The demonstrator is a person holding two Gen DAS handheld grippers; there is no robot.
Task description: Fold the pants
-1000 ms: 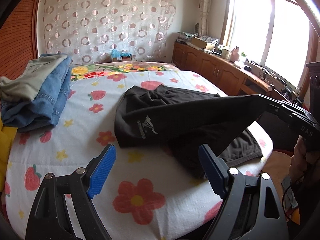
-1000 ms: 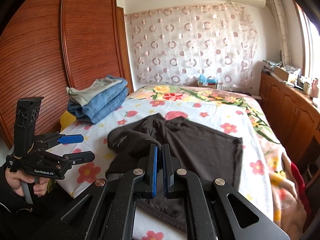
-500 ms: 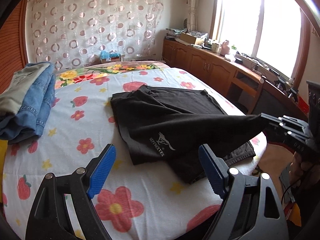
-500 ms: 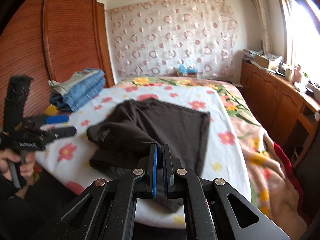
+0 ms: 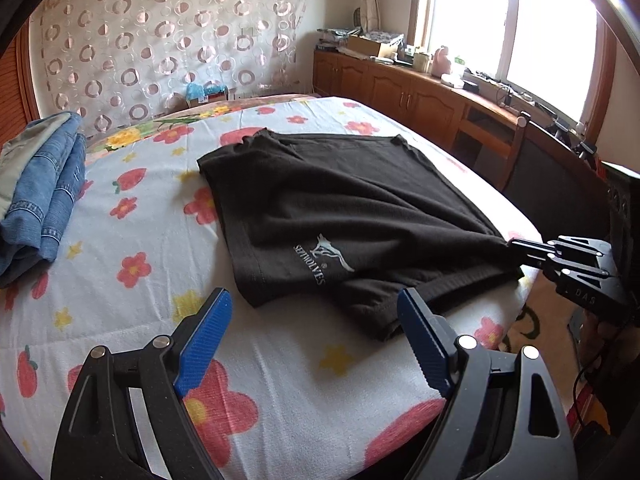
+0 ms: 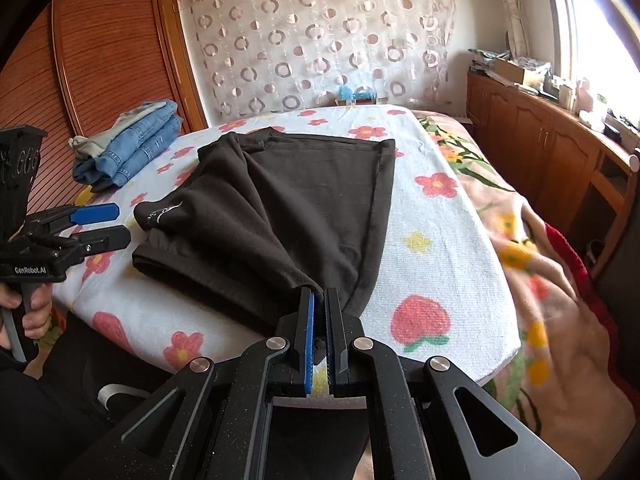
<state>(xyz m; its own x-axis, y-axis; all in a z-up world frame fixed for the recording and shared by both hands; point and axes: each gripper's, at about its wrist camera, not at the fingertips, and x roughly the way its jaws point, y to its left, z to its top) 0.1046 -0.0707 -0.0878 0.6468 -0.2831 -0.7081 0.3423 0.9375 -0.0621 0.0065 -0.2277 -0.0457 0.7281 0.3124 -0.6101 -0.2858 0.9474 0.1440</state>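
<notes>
Since the earlier frame: right gripper [image 6: 318,300] has sunk, laying the raised flap of the black pants [image 5: 344,208] down flatter on the floral bedsheet [image 5: 132,320].
Left of both tools: folded jeans [image 5: 40,196], untouched.
Left gripper [image 5: 316,336]: jaws wide, empty, just short of the pants' near edge.
Ahead: pants, bunched, logo up, seemingly partly folded; further folds and smoothing remain.
Right gripper: clamped on a pants corner at the bed edge.

A bed [image 5: 120,320] with a floral sheet fills the room's centre. A circle-patterned curtain [image 6: 320,40] covers the far wall, with a slatted wooden wardrobe [image 6: 112,52] on one side. Low wooden cabinets [image 5: 400,92] stand under a bright window [image 5: 548,32].
</notes>
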